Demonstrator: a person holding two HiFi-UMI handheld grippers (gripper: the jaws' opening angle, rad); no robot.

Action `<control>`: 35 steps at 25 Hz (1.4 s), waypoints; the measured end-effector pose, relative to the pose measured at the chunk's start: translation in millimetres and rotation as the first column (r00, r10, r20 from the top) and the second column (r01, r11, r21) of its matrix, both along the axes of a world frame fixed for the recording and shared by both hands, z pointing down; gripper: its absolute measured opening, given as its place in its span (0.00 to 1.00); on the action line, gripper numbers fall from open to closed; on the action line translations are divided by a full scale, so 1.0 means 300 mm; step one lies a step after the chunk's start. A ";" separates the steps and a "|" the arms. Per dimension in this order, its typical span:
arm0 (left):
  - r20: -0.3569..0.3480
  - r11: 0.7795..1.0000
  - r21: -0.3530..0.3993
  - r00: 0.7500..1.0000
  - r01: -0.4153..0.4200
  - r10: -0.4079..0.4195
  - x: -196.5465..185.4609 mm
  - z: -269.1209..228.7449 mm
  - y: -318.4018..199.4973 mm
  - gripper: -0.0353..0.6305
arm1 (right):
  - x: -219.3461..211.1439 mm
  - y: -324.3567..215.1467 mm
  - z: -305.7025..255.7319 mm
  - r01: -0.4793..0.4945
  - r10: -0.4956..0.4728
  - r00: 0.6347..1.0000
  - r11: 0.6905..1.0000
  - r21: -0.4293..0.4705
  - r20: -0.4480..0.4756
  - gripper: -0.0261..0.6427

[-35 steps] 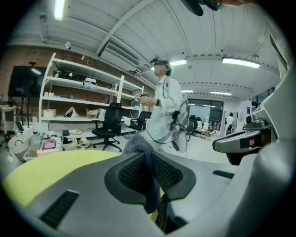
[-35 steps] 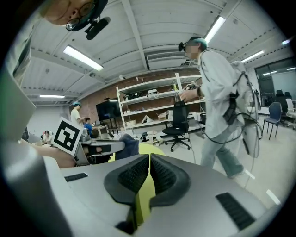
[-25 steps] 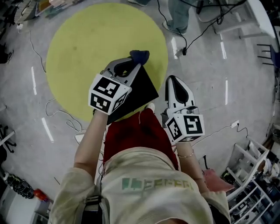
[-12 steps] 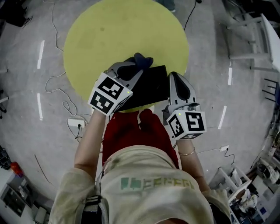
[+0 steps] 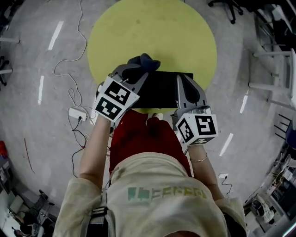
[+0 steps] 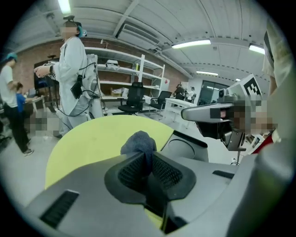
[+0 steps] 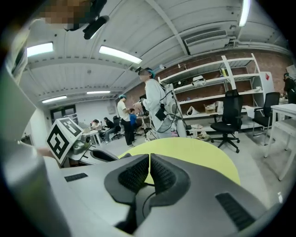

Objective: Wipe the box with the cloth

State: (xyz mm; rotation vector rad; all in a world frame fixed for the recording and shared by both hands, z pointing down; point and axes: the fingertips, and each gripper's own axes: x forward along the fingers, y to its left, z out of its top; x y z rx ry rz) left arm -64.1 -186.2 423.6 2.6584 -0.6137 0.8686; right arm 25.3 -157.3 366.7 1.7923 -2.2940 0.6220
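A black box (image 5: 159, 90) lies flat at the near edge of the round yellow table (image 5: 152, 32). My left gripper (image 5: 141, 69) is over the box's left end, shut on a bunched dark blue cloth (image 5: 142, 60) that sticks out past its tips. In the left gripper view the cloth (image 6: 138, 142) is pinched between the ribbed pads of the left gripper (image 6: 147, 157). My right gripper (image 5: 181, 79) is over the box's right end. In its own view the right gripper (image 7: 149, 169) has its jaws together with nothing between them, and its body hides the box.
A white power strip (image 5: 76, 113) and loose cables lie on the floor left of the table. Office chairs (image 5: 226, 7) stand beyond the table. A person in a white coat (image 6: 74, 69) stands past the far side, in front of metal shelves (image 6: 125, 76).
The head view has swung round, so the table sits further right and higher. The box, slanted a second ago, now lies square across the view. Both grippers kept their hold and stance.
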 end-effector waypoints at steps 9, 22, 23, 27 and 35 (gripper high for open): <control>-0.120 0.928 0.004 0.922 0.373 -0.369 -0.278 -0.062 -0.076 0.14 | -0.147 -0.014 -0.021 0.112 -0.112 0.994 0.994 0.018 0.001 0.10; -0.173 0.863 -0.128 0.846 0.488 -0.504 -0.303 0.063 0.003 0.14 | -0.234 0.010 0.028 0.220 -0.220 0.975 0.975 -0.029 -0.023 0.10; -0.178 0.861 -0.135 0.843 0.490 -0.508 -0.303 0.064 0.018 0.14 | -0.238 0.016 0.030 0.227 -0.228 0.973 0.973 -0.031 -0.023 0.10; -0.192 0.860 -0.158 0.839 0.486 -0.509 -0.306 0.072 0.083 0.14 | -0.251 0.049 0.042 0.248 -0.248 0.968 0.968 -0.036 -0.021 0.10; -0.197 0.847 -0.188 0.825 0.498 -0.529 -0.310 0.072 0.285 0.14 | -0.250 0.181 0.030 0.286 -0.286 0.958 0.958 -0.022 -0.025 0.10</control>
